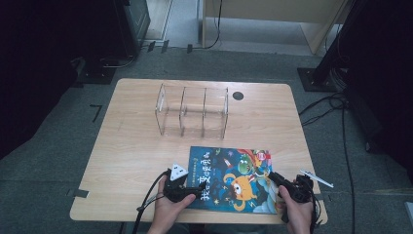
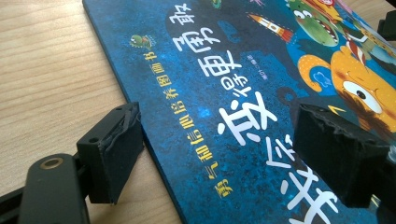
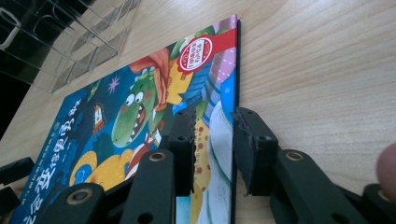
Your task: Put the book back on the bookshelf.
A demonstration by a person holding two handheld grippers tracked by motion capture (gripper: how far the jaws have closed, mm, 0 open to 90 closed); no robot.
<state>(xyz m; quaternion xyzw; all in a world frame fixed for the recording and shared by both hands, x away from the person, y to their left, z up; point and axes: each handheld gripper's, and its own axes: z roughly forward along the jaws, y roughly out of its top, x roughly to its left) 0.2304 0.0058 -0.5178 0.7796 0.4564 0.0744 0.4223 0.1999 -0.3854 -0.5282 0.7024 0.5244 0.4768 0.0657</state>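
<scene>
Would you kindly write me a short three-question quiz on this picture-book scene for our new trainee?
1. True or false: the picture book stands upright inside the clear acrylic rack.
2. Which edge of the book does the right gripper straddle? A) the edge on the person's right B) the far edge C) the edge on the person's left
3. Fill in: the left gripper has one jaw over the wooden table and the other over the book's ____.

Key: 1 false, it lies flat on the table in front of the rack. 2 A. 3 cover.
</scene>
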